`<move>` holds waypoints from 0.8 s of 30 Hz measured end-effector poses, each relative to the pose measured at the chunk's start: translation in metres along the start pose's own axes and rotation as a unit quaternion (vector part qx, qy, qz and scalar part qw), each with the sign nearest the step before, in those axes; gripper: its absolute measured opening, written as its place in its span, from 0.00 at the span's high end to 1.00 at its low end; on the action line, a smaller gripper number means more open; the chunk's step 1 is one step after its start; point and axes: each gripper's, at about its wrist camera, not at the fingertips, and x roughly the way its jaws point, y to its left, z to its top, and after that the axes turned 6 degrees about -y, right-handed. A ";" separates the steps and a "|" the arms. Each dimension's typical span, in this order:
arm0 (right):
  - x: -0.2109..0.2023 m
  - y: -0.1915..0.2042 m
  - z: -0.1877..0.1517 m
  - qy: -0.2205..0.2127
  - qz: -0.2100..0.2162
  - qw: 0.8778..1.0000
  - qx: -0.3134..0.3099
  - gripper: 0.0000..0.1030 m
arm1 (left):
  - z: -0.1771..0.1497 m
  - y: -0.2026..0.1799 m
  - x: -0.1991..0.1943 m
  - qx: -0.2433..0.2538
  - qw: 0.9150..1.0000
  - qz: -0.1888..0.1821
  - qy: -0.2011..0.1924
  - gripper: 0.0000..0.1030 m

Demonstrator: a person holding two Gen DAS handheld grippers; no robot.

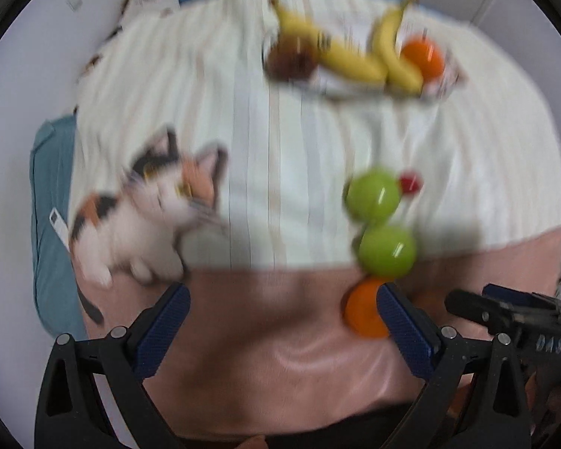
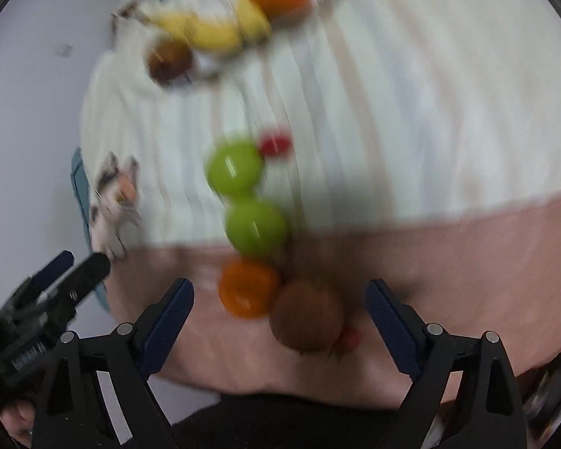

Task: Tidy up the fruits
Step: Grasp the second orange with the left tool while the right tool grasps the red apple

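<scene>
A white ribbed blanket (image 1: pixel 280 142) covers most of the bed, with a pink sheet (image 1: pixel 273 336) bare along the near edge. A calico cat plush (image 1: pixel 146 217) lies at the blanket's left edge, near the near-left corner. A teal pillow (image 1: pixel 50 224) sits just beyond the plush, against the pale wall (image 1: pixel 30 75).

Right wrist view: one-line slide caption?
Open right gripper above a brown fruit and orange; two green apples beyond.
</scene>
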 end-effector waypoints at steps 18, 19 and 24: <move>0.011 -0.043 -0.033 -0.008 -0.088 0.996 -0.021 0.34 | -0.032 -0.045 0.048 0.000 0.996 -0.060 0.071 0.01; 0.000 -0.051 -0.031 -0.020 -0.099 0.995 -0.023 0.34 | -0.034 -0.053 0.051 0.008 0.995 -0.062 0.073 0.01; -0.017 -0.078 -0.026 -0.025 -0.109 0.994 -0.006 0.34 | -0.043 -0.104 0.078 0.085 0.992 -0.042 0.083 0.36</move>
